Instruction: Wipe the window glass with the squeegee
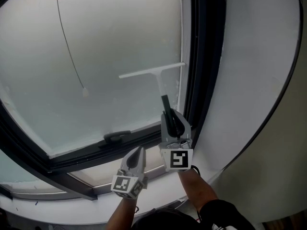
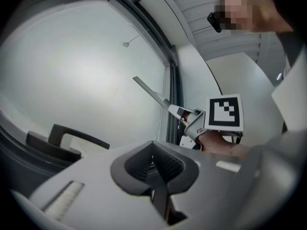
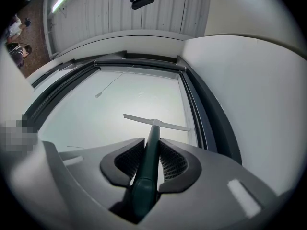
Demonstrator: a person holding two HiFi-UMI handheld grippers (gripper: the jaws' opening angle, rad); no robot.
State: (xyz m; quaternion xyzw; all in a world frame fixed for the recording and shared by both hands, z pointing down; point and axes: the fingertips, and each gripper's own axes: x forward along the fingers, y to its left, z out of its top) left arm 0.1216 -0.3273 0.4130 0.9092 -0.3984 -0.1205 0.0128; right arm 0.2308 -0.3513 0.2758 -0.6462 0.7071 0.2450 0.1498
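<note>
1. The right gripper (image 1: 173, 121) is clamped on the dark handle of the squeegee (image 1: 152, 72). Its own view shows the handle running straight out between the two pads.
2. From that grip the squeegee's long axis points up and away from the person, toward the window glass (image 1: 96, 51). The pale blade sits crosswise at the far end, forming a T.
3. The blade appears to lie against the glass, though none of the views confirms actual contact. Its right end is just beside the dark window frame (image 1: 201, 56), and its left end reaches out over open pane.
4. Almost all of the glass therefore lies to the left of the blade and below it. My judgement is that the stroke has to be a pull down along the handle's axis toward the gripper, or a sweep leftward. There is no room to go further right.
5. The left gripper (image 1: 137, 158) has its jaws together with nothing between them. It hangs lower and to the left of the right one, near the window handle (image 1: 116, 135), and is well apart from the squeegee.
6. The right hand is the nearer one and already holds the tool, so the wiping falls to it
</note>
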